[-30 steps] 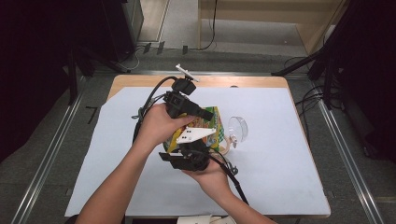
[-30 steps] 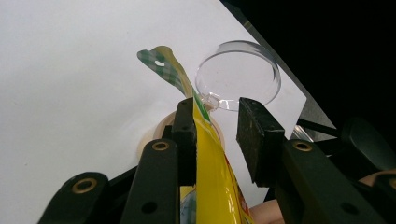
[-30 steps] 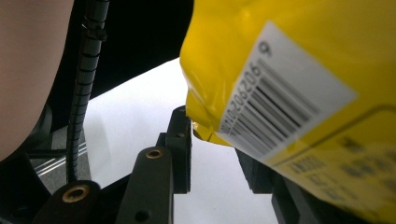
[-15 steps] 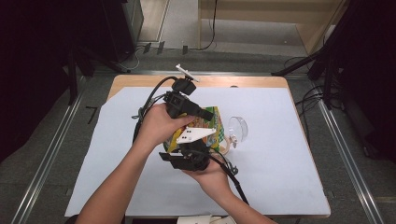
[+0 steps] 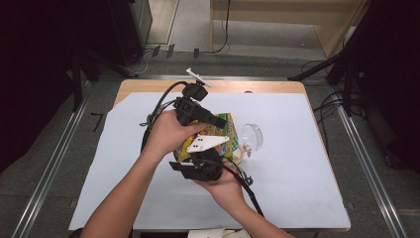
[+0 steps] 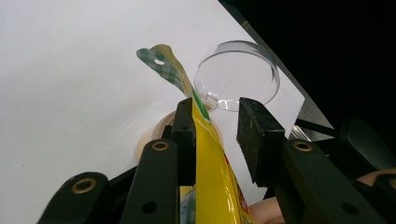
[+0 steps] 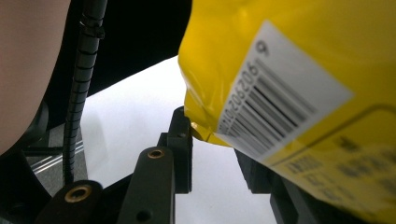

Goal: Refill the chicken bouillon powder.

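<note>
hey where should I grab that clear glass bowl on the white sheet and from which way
Take the clear glass bowl by its thin upright rim, one jaw inside and one outside, coming from above on its far right side. The yellow snack bag and both tongs crowd its left side, and the round wall offers no flat faces.

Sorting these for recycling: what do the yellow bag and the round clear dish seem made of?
Bag: thin glossy plastic film, probably; it creases, shines, and carries a printed barcode. Dish: clear rigid plastic or glass, see-through with a bright rim; I cannot tell which.
</note>
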